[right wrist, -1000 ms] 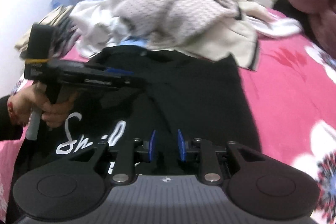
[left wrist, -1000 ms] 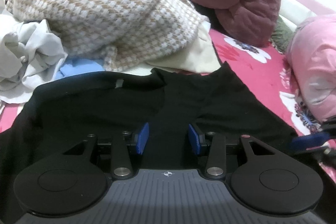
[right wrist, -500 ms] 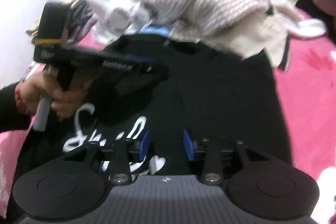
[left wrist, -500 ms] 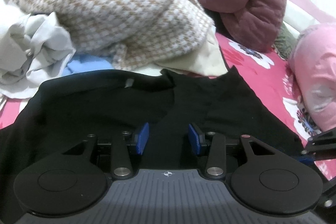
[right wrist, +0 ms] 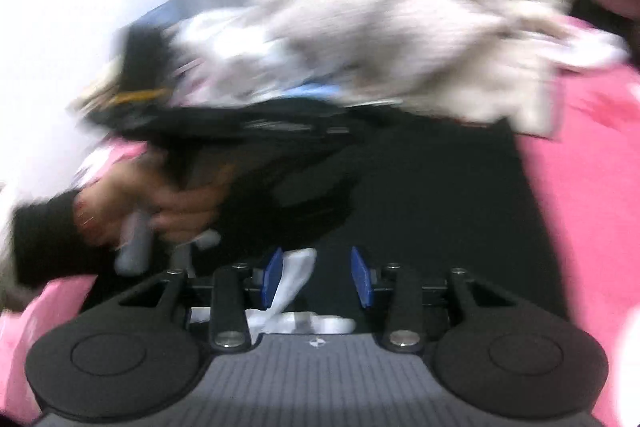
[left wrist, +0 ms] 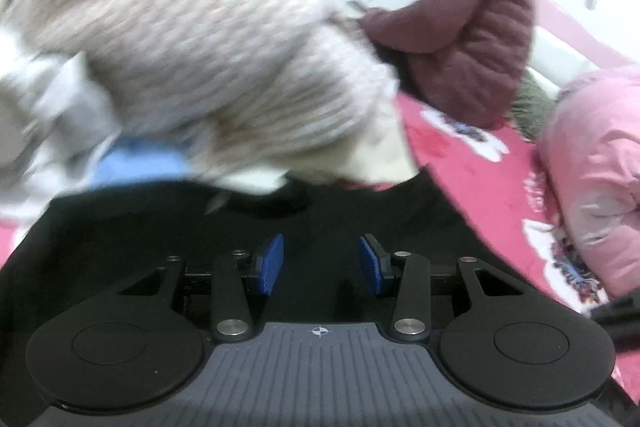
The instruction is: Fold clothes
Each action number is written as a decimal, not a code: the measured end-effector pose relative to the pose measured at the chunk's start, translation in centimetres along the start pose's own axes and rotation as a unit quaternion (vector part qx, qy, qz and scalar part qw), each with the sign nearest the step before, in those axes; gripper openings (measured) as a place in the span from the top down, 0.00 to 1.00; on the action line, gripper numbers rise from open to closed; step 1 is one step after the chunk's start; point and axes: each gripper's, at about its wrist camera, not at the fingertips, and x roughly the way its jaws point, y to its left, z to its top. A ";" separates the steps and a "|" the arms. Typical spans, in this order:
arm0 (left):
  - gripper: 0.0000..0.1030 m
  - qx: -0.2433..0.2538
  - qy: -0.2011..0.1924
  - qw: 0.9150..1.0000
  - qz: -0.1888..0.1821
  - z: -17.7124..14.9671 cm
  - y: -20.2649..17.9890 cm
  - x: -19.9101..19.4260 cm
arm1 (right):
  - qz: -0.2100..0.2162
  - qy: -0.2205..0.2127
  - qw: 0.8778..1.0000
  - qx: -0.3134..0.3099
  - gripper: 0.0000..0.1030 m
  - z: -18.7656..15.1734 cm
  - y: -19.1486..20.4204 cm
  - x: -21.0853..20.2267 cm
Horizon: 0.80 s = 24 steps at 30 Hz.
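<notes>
no readable text; white print on the black garment [right wrist: 440,211] blurred past reading

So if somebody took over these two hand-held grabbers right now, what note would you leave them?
Left gripper: jaws apart, nothing between the pads, poised over the black garment.
Right gripper: jaws have just been opening; they stand apart over the black garment's white lettering, not pinching it.
The garment lies spread on the pink floral bedspread, its far edge against the pile of unfolded clothes.
Done: garment laid out, with some cloth already turned over near the middle.
Left: finish folding it, then the pile.
A person in a maroon jacket sits at the far side.
</notes>
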 end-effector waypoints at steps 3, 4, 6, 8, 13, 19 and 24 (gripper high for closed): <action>0.59 0.044 -0.007 0.999 -0.028 1.4 -3.4 2.6 | -0.069 -0.019 0.995 0.066 0.82 -0.3 -4.1 -1.3; 0.59 0.062 -0.003 0.997 -0.036 1.6 -4.5 3.6 | -0.087 -0.022 0.993 0.077 0.82 -0.4 -4.9 -1.5; 0.60 0.096 0.004 0.994 -0.051 1.7 -6.7 5.6 | -0.107 -0.026 0.990 0.086 0.85 -0.7 -6.0 -1.6; 0.60 0.131 0.012 0.989 -0.066 1.9 -8.8 7.6 | -0.116 -0.022 0.989 0.084 0.85 -1.1 -6.3 -1.1; 0.59 0.135 0.047 0.990 0.015 1.0 -8.5 12.6 | -0.140 -0.002 0.987 0.077 0.89 -3.5 -6.7 -0.5; 0.59 0.090 0.041 0.995 -0.002 1.1 -6.8 12.7 | -0.146 0.006 0.985 0.094 0.89 -5.0 -6.7 -2.7; 0.58 0.082 0.041 0.996 0.003 1.7 -6.9 12.0 | -0.138 -0.028 0.987 0.079 0.85 -3.2 -5.3 -4.6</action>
